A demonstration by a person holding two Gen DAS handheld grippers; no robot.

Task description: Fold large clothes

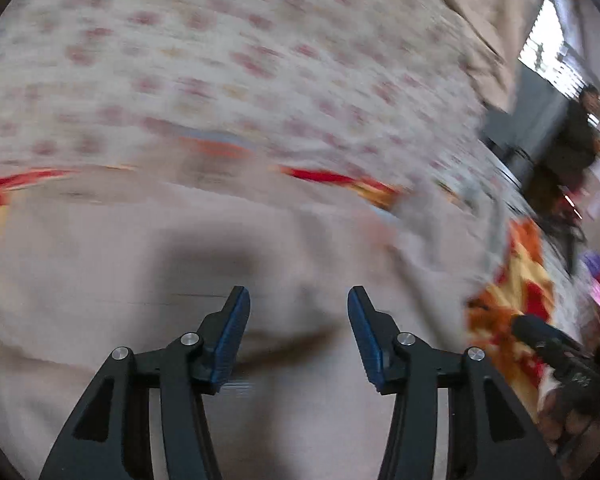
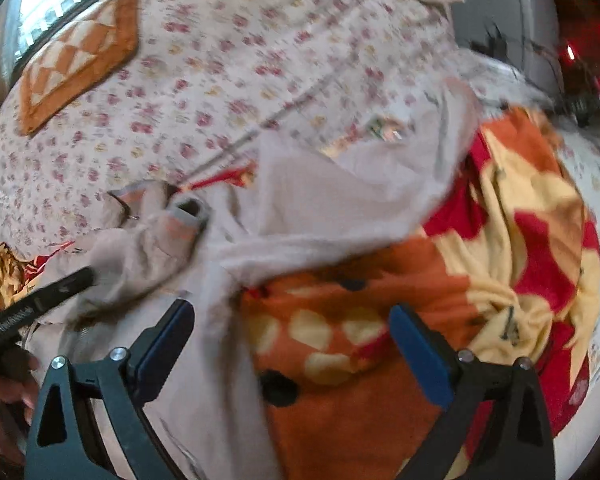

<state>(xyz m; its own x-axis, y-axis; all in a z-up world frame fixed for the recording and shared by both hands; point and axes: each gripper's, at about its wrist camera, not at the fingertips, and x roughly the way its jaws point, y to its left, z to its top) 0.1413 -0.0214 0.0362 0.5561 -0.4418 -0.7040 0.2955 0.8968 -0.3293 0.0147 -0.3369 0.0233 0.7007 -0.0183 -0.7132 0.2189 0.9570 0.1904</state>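
A large pale beige garment (image 1: 220, 248) lies spread on the bed under my left gripper (image 1: 298, 300), which is open and empty just above it. In the right wrist view the same garment (image 2: 324, 200) lies partly folded, a sleeve cuff (image 2: 188, 210) with an orange band at its left. My right gripper (image 2: 292, 320) is wide open and empty, hovering over the garment's right edge and the blanket. The other gripper (image 2: 52, 288) shows at the left, over the garment. The left wrist view is motion-blurred.
A red, orange and yellow blanket (image 2: 460, 280) lies bunched beside the garment. A floral bedsheet (image 2: 220, 80) covers the bed. An orange checked pillow (image 2: 80, 60) lies at the far left. A person (image 1: 576, 132) stands beyond the bed.
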